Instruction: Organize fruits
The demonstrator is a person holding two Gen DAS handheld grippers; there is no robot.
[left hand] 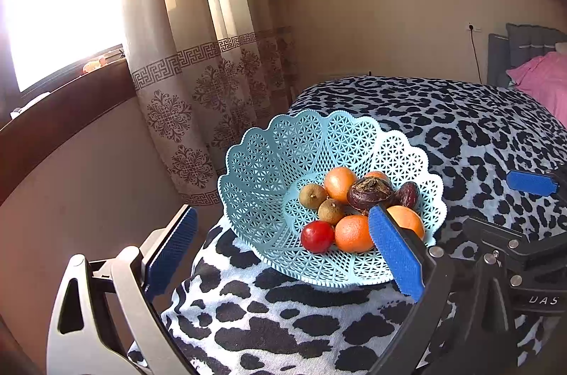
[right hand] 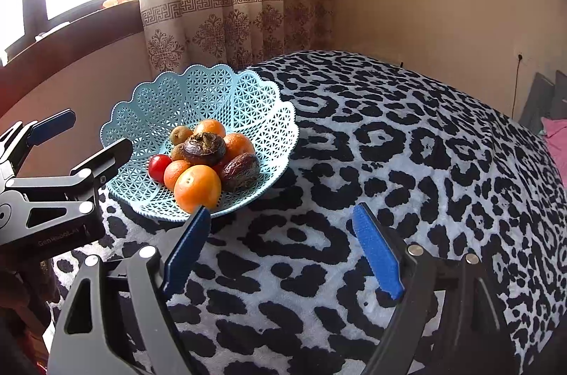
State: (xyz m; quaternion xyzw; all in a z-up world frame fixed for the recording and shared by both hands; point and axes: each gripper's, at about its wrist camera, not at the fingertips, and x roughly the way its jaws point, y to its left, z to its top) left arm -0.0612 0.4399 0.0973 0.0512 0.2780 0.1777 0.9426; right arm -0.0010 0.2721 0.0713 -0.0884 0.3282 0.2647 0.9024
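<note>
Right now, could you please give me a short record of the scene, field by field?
surface: leopard-print cloth
container: blue lattice basket, on the cloth
contents: four oranges, largest nearest the right claw; tomato; two longans; dark chestnut on top; date
left claw: open, empty
right claw: open, empty

Pale-blue lattice basket (left hand: 269, 162) — orange, red, brown fruit (right hand: 197, 187) — on black-and-white leopard-print blanket (right hand: 389, 141).
</note>
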